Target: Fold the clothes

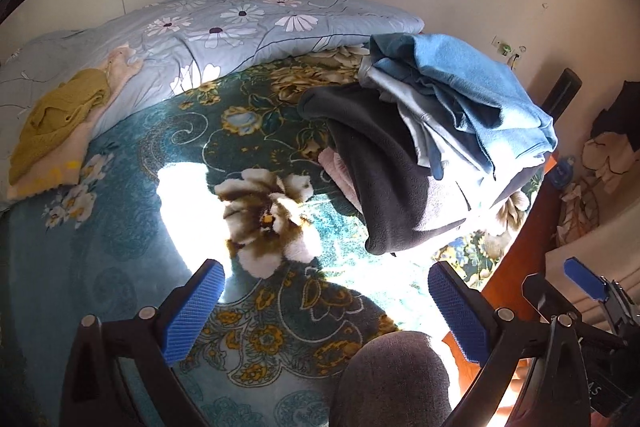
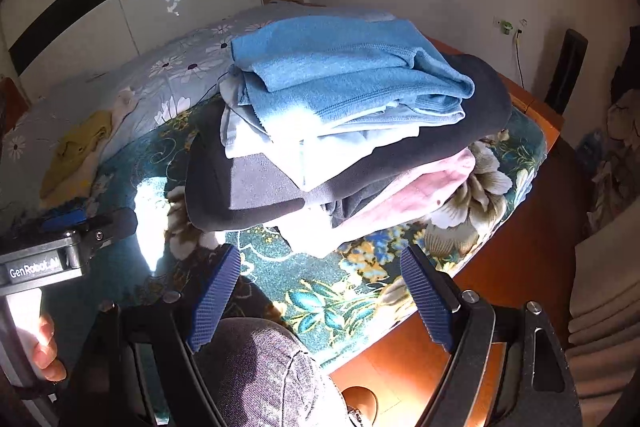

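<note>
A pile of clothes sits on the bed's right side: a blue fleece [image 1: 472,87] [image 2: 340,75] on top, a pale blue garment [image 2: 272,139] under it, a dark grey fleece [image 1: 384,179] [image 2: 256,191] and a pink garment [image 2: 420,183] below. A yellow knit [image 1: 52,115] [image 2: 76,147] lies on a cream garment at the left. My left gripper [image 1: 326,277] is open and empty above the teal floral blanket [image 1: 160,147], short of the pile. My right gripper [image 2: 320,259] is open and empty just before the pile. The left gripper shows in the right wrist view [image 2: 72,223], and the right gripper in the left wrist view [image 1: 580,279].
A folded pale blue floral quilt [image 1: 240,23] lies along the back of the bed. The wooden bed frame [image 2: 532,107] edges the right side, with a wall behind. My knee in grey trousers [image 2: 260,367] is at the front. Clutter sits on the floor at the right [image 1: 600,155].
</note>
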`<state>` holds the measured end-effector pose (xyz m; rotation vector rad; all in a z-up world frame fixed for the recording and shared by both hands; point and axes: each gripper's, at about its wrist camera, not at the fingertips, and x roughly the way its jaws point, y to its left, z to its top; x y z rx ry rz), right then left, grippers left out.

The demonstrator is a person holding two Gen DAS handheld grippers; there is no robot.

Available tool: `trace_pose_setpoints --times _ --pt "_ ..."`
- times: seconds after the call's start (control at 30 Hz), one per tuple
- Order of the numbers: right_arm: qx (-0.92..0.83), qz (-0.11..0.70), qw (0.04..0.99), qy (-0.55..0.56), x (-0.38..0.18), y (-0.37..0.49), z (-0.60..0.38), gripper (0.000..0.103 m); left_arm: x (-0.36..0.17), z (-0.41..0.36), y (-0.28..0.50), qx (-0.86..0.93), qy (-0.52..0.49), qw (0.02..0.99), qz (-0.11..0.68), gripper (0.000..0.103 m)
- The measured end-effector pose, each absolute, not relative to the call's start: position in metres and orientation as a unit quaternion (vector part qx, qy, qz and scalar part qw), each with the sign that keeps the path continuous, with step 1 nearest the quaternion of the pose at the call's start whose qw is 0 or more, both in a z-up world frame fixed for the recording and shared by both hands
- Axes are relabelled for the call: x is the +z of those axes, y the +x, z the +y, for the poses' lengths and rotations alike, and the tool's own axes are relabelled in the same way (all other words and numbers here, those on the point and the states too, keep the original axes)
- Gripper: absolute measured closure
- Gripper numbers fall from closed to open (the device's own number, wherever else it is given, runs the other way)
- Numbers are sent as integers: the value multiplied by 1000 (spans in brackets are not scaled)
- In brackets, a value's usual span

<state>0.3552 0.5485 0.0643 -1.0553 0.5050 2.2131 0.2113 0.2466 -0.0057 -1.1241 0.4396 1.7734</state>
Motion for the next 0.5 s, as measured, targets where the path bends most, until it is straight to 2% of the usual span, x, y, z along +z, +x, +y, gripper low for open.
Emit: trace_pose_setpoints --times 0.5 --pt "825 208 319 -418 48 353 552 20 -16 249 217 724 -450 480 208 0"
